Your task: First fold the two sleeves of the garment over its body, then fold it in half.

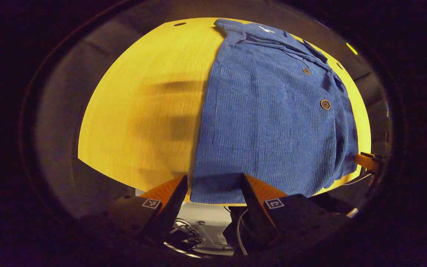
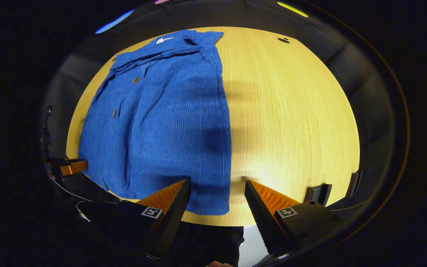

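blue ribbed corduroy garment (image 1: 269, 111) with brown buttons (image 1: 325, 104); yellow wood-grain table (image 1: 143, 122).

Blue corduroy garment (image 1: 269, 115) lies flat, front up, collar at top of frame, hem at bottom. In left gripper view it covers centre-right; in right gripper view (image 2: 161, 122), centre-left. Brown buttons run down the placket. Chest pocket stitched on front. Sleeves look folded in, w/ straight side edges; can't tell exactly how.
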